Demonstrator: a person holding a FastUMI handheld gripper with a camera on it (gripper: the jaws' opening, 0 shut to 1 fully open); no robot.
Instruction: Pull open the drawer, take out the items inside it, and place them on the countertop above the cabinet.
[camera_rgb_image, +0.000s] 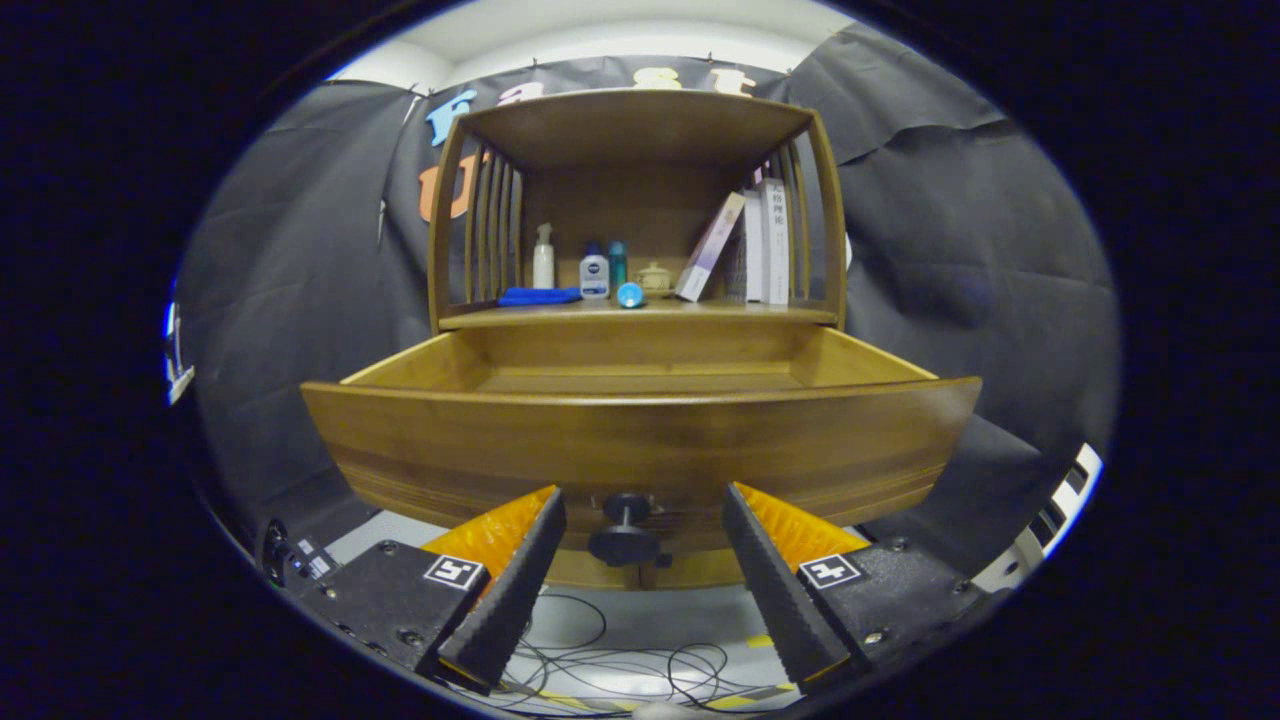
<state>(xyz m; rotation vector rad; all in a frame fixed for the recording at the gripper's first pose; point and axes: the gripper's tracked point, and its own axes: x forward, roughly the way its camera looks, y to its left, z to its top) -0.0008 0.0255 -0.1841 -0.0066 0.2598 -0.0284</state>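
Lower centre of frame: drawer (640, 440) pulled open, knob (626, 530) between my gripper (640, 600) fingers.
Gripper wide, touching nothing; drawer interior lies above and beyond, counter (640, 314) higher still.

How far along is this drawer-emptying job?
The drawer is pulled open, and the part of its floor in view looks bare. Bottles and a blue cloth sit on the countertop. The gripper is open, fingers either side of the knob. Little seems left.
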